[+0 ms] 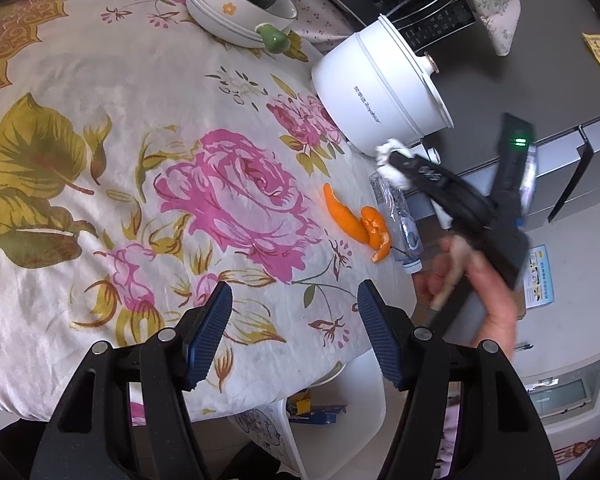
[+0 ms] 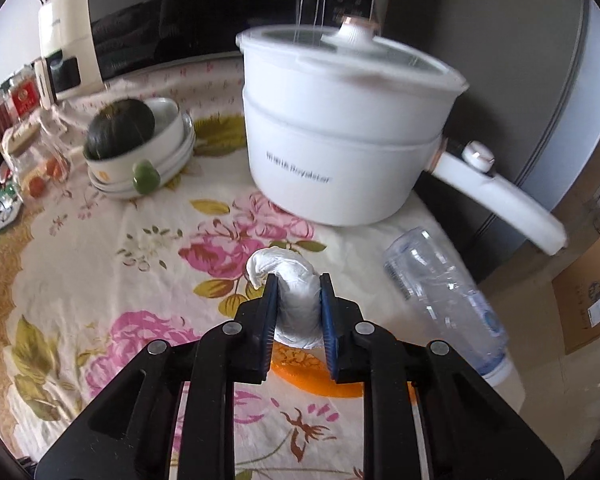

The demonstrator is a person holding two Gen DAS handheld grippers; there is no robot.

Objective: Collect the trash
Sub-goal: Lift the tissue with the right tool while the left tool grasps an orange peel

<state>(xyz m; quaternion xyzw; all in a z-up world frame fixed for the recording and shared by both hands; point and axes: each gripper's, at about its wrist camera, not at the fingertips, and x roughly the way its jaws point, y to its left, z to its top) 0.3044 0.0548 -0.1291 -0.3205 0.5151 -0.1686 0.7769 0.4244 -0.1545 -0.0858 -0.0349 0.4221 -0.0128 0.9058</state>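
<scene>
- Left wrist view: the left gripper [image 1: 296, 300] is released, its two blue pads wide apart with nothing between them, above the flowered tablecloth [image 1: 100, 120].
- Ahead of it and to its right, the orange peels [image 1: 356, 220] lie on the cloth, just beside a lying plastic bottle [image 1: 396, 216].
- Farther right, the right gripper [image 1: 392, 160] is in a hand [image 1: 480, 292] and carries a white tissue ball [image 1: 390, 158], near the white pot [image 1: 380, 92].
- Right wrist view: the right gripper [image 2: 299, 292] is clenched on the tissue ball [image 2: 296, 304], both pads pressing its sides.
- Under the pads an orange peel [image 2: 312, 372] lies on the cloth; the bottle [image 2: 444, 296] is to the right, the pot [image 2: 340, 136] is ahead.
</scene>
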